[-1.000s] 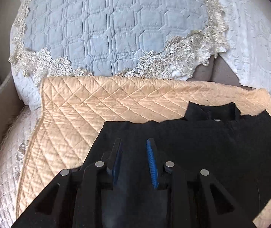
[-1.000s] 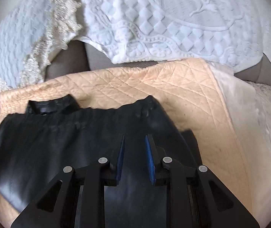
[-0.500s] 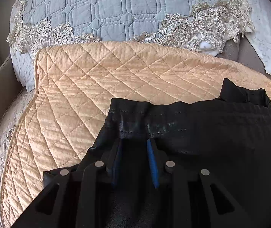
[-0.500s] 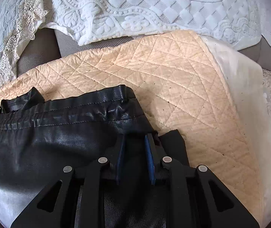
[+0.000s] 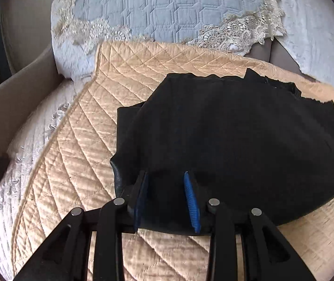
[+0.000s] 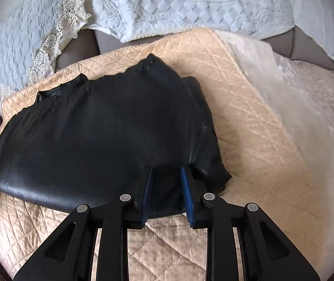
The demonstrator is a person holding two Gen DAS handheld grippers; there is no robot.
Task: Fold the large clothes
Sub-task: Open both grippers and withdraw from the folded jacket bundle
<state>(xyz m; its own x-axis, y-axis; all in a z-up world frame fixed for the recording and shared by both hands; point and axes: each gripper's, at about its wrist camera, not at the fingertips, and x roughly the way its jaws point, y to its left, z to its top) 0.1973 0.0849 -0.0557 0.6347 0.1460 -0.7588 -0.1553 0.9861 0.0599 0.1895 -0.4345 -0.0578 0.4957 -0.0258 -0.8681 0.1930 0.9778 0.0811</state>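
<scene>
A black leather garment [image 5: 237, 128] lies folded in a flat bundle on a peach quilted cover [image 5: 78, 164]. Its near fold edge faces both grippers. My left gripper [image 5: 165, 175] is at the bundle's near left corner. Its jaws are opening, with the fold edge between the blue pads and no visible pinch. In the right wrist view the same garment [image 6: 101, 128] spreads to the left. My right gripper [image 6: 166, 169] is at its near right corner. Those jaws are opening too, with the edge lying loose between them.
The peach cover [image 6: 248, 128] lies over a sofa seat. A blue-grey quilted cushion with lace trim [image 5: 167, 7] and a white embossed throw [image 6: 190, 0] stand along the back. The sofa's beige arm [image 5: 14, 107] rises at the left.
Both grippers drew back toward the near side with the garment's edge, and the garment now lies as a folded bundle. Both pairs of pads stand wider apart than before.
</scene>
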